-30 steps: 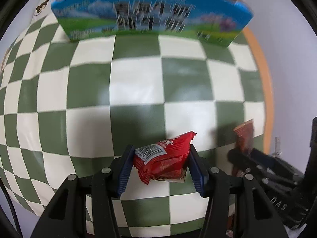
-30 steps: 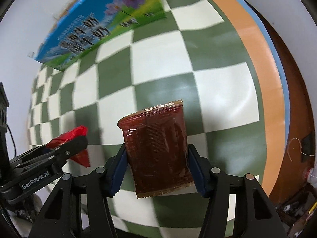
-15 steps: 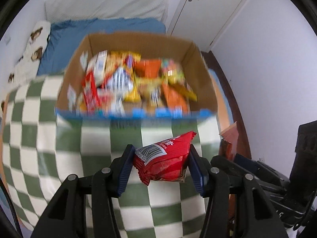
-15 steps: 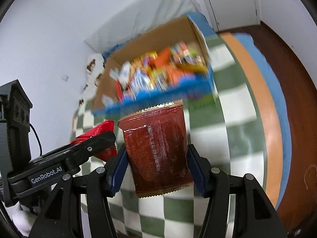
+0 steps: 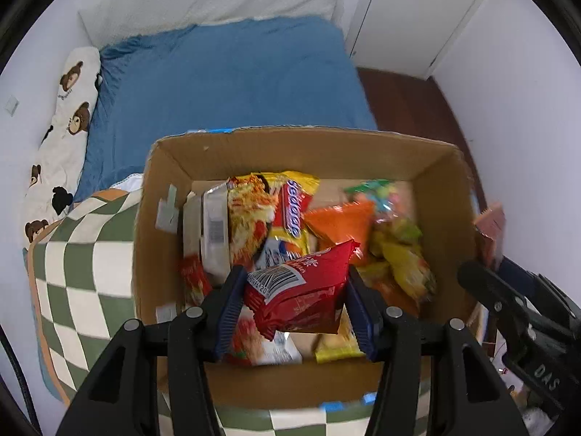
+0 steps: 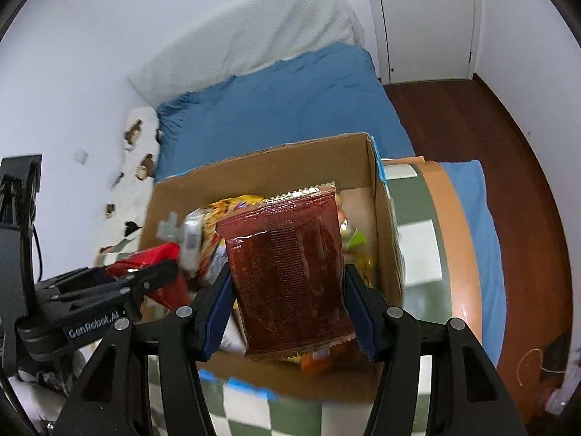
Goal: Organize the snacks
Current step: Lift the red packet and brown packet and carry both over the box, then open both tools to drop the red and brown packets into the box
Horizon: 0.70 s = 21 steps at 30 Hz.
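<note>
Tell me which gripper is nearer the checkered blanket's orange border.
Right. The right gripper, holding the dark red packet, is over the box's side by the orange border; the left gripper sits farther off.

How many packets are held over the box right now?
2. A red packet sits in the left tool; a brown packet sits in the right tool. Both hang over the snack-filled box.

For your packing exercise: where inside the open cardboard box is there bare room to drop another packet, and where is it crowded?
The brown cardboard box shows bare floor only along its far wall, behind the yellow noodle packet and orange packet. The middle and right side are heaped with wrappers. The left gripper holds a red packet above the near half.
</note>
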Available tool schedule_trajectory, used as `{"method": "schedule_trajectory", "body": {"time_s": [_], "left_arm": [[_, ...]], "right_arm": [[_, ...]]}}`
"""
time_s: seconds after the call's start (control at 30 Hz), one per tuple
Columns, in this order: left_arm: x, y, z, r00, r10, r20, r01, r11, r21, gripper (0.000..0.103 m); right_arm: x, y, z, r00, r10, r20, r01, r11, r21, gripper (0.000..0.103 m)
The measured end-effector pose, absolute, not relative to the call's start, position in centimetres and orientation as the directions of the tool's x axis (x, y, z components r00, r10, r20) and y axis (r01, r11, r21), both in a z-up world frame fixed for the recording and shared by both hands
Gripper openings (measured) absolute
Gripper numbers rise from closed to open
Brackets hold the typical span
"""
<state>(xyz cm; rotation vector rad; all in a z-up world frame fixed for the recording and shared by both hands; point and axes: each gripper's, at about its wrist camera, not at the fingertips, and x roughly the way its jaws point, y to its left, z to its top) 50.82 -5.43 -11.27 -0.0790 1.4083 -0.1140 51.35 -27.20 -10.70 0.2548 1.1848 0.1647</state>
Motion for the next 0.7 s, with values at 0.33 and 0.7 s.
{"method": "schedule_trajectory", "body": {"time_s": [0.33, 0.7], "left_arm": [[55.1, -4.4, -18.7, -0.036, -0.151, -0.988, 0.007, 0.989, -0.151, 0.052], [54.2, -2.3, -19.3, -0.01, -0.127, -0.992, -0.016, 0.992, -0.127, 0.095]], "right_arm": [[57.6, -26.1, -17.0, 0.25, 0.201, -0.947, 0.04, 0.975, 0.218, 0.061], [58.8, -26.1, -19.4, 0.201, 0.14, -0.969, 0.011, 0.989, 0.145, 0.093]]}}
